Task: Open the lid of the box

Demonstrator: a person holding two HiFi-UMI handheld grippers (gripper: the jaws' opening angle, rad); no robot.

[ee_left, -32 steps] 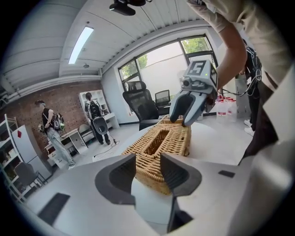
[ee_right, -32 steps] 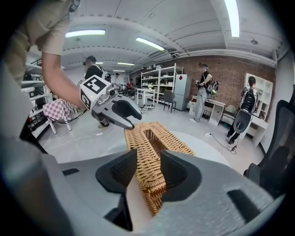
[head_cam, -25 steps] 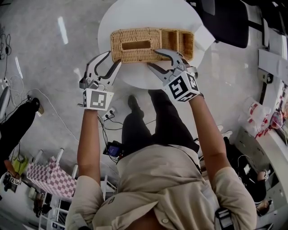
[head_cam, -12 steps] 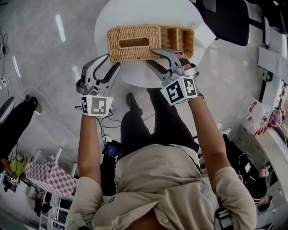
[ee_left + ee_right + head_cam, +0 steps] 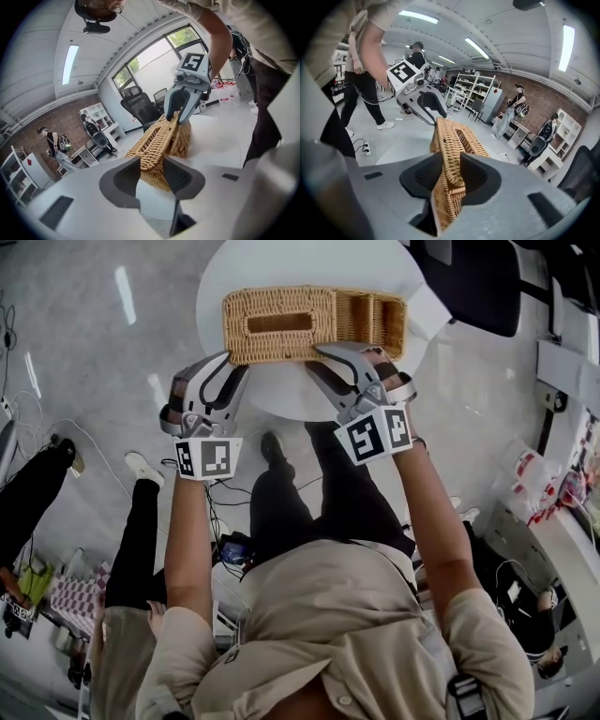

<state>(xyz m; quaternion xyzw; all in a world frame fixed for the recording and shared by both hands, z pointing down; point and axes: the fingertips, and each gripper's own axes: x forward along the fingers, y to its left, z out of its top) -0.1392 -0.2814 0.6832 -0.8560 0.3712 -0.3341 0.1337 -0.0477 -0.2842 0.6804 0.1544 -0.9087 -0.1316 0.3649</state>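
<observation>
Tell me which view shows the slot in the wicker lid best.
Head view: looking down on the lid, it shows the whole slot as a dark rectangle. Right gripper view sees it squashed, along the lid's top. Left gripper view shows mostly the lid's edge; slot hard to make out.

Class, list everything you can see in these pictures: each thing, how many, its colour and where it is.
table: one, white, round, in front of the person.
wicker box: one, tan, on the table's near edge.
office chair: one, black, beyond the table.
bystander: one nearby, dark trousers, at the person's left.
left gripper: one, grey, jaws just closed onto the box's near left corner.
right gripper: one, grey, jaws just closed onto the box's front edge.
</observation>
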